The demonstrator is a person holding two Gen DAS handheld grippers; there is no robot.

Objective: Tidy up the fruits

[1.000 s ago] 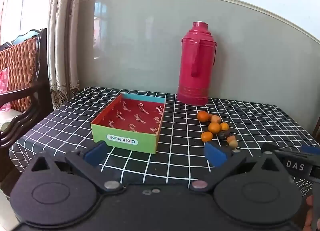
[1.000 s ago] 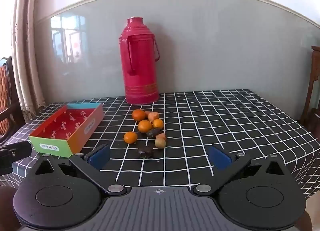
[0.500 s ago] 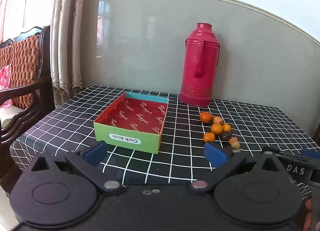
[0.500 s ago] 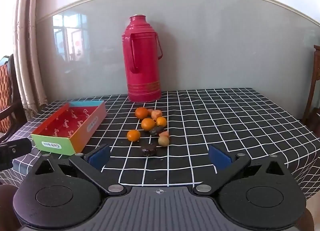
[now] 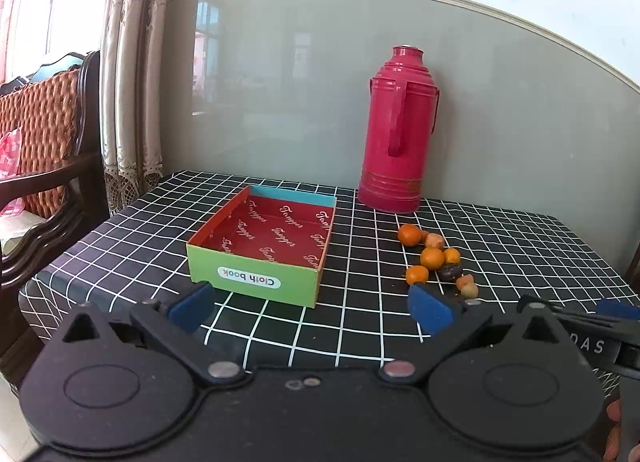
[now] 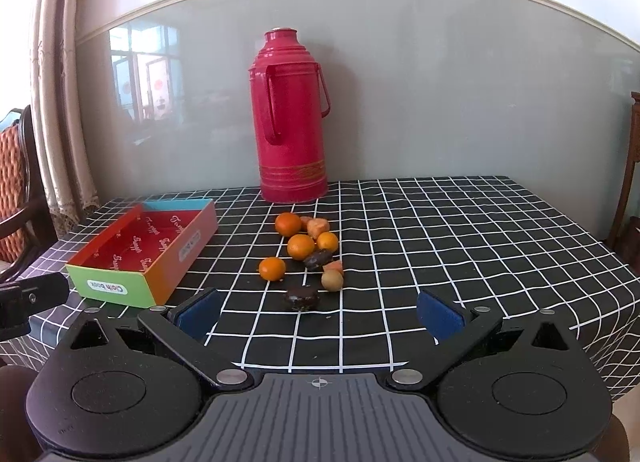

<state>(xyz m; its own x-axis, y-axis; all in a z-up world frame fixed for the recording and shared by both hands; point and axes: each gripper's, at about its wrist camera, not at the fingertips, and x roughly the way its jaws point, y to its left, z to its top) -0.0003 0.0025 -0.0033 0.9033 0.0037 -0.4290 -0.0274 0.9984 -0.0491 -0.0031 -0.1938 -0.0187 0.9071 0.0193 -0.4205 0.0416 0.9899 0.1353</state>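
My right gripper (image 6: pixel 318 312) is spread wide, empty; the cluster of small round oranges and dark wrinkled fruits (image 6: pixel 306 254) sits mid-frame beyond its blue pads, on the black grid tablecloth (image 6: pixel 440 230). My left gripper (image 5: pixel 310 304) is also released, facing the glossy cardboard tray (image 5: pixel 262 246) labelled "Cloth book".

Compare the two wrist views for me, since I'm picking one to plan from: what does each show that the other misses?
Only the right wrist view shows the near dark fruit, unobstructed, and the table's right side.

Only the left wrist view shows the wicker chair and the box's whole red interior.

Both show the box, red thermos, orange fruits and open, empty jaws.
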